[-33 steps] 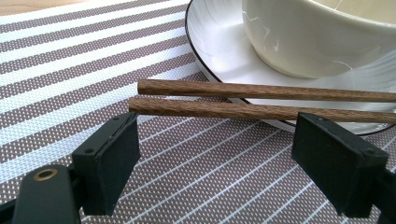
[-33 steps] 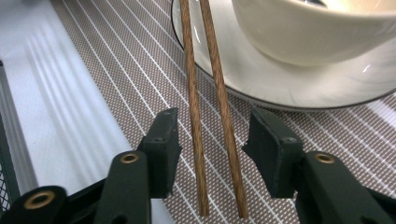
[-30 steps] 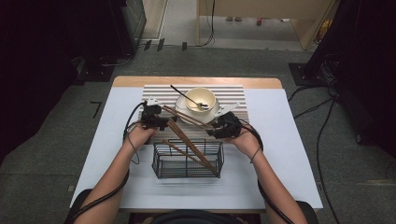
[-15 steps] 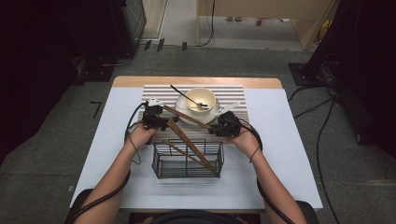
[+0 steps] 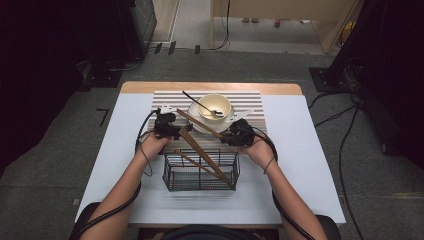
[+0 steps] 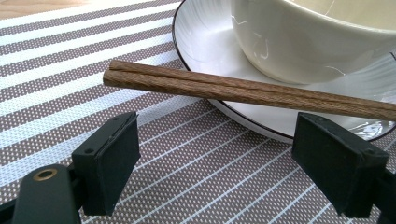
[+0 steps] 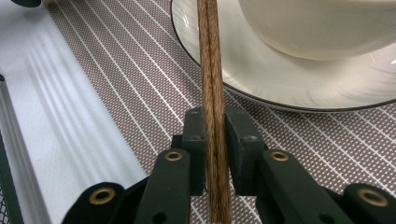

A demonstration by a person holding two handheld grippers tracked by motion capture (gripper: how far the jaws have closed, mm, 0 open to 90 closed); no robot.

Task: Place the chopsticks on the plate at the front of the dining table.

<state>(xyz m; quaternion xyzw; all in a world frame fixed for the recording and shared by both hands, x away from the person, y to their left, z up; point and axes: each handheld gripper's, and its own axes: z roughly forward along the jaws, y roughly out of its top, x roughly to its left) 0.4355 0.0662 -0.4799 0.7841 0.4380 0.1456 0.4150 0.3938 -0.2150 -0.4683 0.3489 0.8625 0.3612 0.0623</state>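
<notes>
White table [image 5: 300,165], wooden strip along its far edge. On it a brown-and-white striped placemat [image 5: 250,100], far centre. Near centre, a black wire basket [image 5: 200,172], open top; 2 brown chopsticks in basket [image 5: 210,161] lean in it, low ends at its near right corner, tops sticking out over its far left rim.

On the placemat a white plate [image 5: 197,117] with dark rim; a cream bowl [image 5: 216,106] stands on it. A spoon [image 5: 202,106] sits in the bowl, handle pointing up and far left over the rim.

Task thing: a pair of chopsticks [image 5: 197,121], brown wood, side by side and touching. Long axis runs diagonally in the high view, from far left near the left gripper [image 5: 172,131] to near right into the right gripper [image 5: 231,136]. The pair crosses the near left part of the plate; whether it touches the rim is unclear.

Right gripper: jaws just closed in, now clamped on the pair near 1 end, both pads pressing the wood, seen in the right gripper view [image 7: 214,154]; sticks point straight away from it past the bowl.

Left gripper: jaws wide apart, nothing between them, just above the placemat [image 6: 210,163]; the free blunt ends of the pair lie just beyond, crossing its view side to side.
</notes>
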